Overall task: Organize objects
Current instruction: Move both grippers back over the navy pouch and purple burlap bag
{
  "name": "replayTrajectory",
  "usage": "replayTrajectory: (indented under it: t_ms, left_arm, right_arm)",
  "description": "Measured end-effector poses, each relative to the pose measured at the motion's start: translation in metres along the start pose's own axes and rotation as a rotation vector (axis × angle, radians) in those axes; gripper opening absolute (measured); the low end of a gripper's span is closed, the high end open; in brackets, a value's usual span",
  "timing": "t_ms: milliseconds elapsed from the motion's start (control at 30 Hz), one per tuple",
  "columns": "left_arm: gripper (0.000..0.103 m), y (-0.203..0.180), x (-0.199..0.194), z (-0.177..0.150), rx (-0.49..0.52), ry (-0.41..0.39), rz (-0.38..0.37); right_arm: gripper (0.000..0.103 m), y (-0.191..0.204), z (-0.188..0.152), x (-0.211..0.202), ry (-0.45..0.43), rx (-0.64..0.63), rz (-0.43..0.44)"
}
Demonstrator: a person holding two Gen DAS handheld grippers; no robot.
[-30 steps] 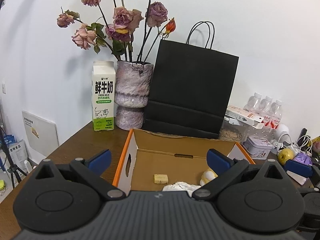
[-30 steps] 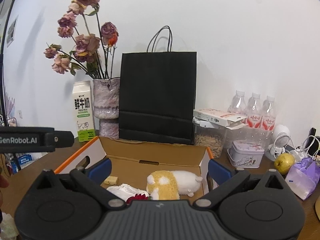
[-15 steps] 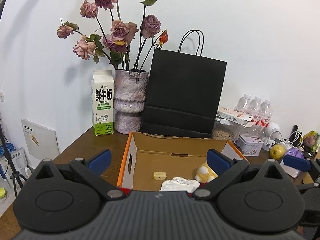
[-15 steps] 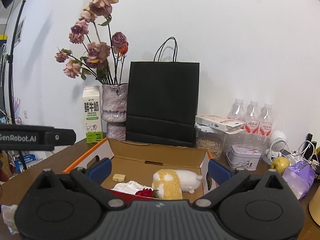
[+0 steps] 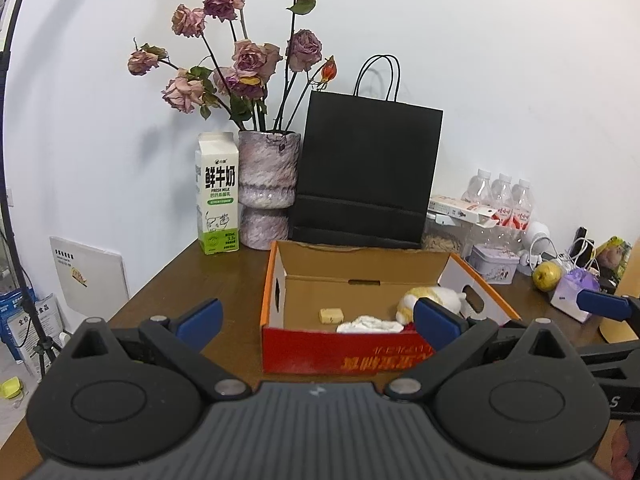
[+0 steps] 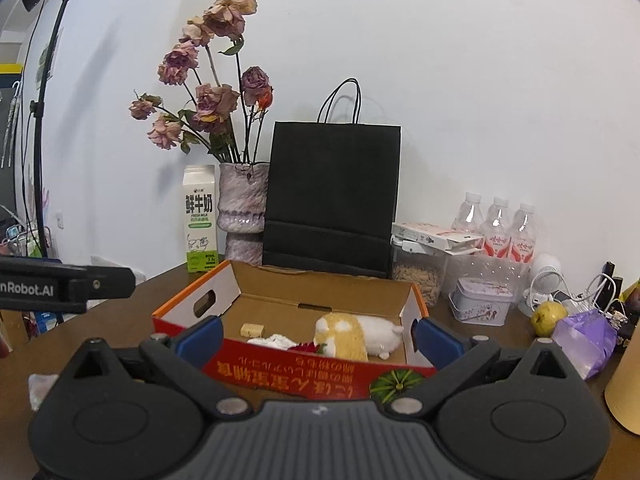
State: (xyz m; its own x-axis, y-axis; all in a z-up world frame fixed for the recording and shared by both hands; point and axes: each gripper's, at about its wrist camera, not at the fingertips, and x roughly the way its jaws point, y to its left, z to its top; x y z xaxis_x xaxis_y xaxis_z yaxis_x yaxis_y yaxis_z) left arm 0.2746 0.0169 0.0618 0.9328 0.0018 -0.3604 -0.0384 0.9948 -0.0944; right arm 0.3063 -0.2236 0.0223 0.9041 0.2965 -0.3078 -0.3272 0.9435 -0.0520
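Both your hand-held grippers, left (image 5: 316, 314) and right (image 6: 318, 330), gape wide and empty; the open orange-and-red cardboard box (image 6: 320, 372) lies straight ahead, long side across, right one nearer.

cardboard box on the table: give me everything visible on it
The cardboard box is a shallow open-top tray: red printed front with orange characters and a watermelon graphic, orange rims, white end walls with handle cutouts, plain brown inside. It sits flat on the brown table, in front of the black paper bag. Inside lie a plush toy, a crumpled white cloth and a small tan block. Neither gripper touches it.
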Motion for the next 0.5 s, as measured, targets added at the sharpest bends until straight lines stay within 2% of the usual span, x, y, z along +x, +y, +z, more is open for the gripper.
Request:
replayTrajectory:
  t_ms: [500]
  left_arm:
    - [0.103,0.012,-0.045,-0.032,0.032,0.034,0.004]
  right_arm:
    - [0.103,0.016,-0.039,-0.059,0.024,-0.019,-0.001]
